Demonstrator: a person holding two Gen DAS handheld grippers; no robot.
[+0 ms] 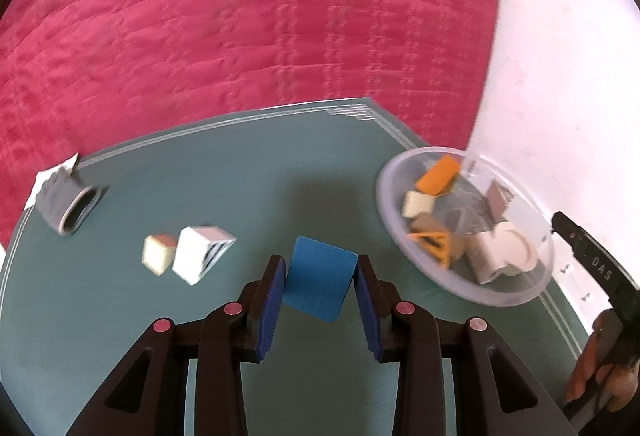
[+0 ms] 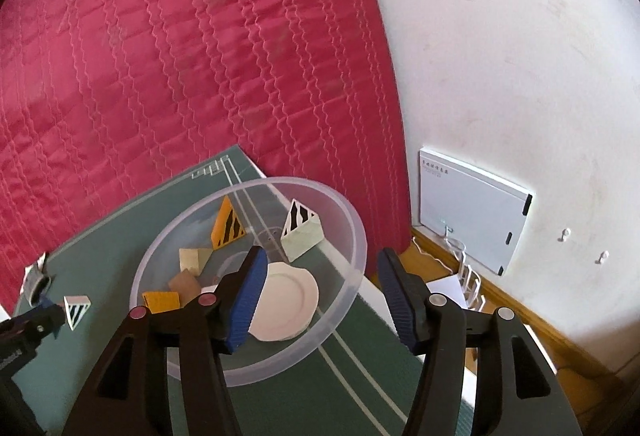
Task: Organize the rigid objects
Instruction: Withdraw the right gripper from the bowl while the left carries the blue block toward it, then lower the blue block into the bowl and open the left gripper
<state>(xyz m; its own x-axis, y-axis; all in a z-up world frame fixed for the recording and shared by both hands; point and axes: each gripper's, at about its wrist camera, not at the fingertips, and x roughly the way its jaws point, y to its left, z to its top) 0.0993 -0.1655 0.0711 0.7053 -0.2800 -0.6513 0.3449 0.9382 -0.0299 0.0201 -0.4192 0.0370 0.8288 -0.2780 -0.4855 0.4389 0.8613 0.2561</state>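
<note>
My left gripper [image 1: 320, 272] is shut on a blue block [image 1: 319, 282] and holds it above the green mat [image 1: 240, 172]. A clear plastic bowl [image 1: 540, 288] at the right holds several blocks, among them an orange one [image 1: 438, 174]. On the mat lie a small cream block [image 1: 158, 254], a white striped block [image 1: 202, 252] and a grey cylinder [image 1: 70, 206]. My right gripper [image 2: 320, 280] is open and empty, over the near rim of the bowl [image 2: 352, 236], which holds a white round piece [image 2: 286, 306] and striped wedges [image 2: 300, 230].
The mat lies on a red quilted bedspread [image 1: 240, 16]. A white wall [image 2: 520, 56] is at the right, with a white panel [image 2: 472, 210] leaning on it. The left gripper's tip [image 2: 36, 324] shows at the right wrist view's left edge.
</note>
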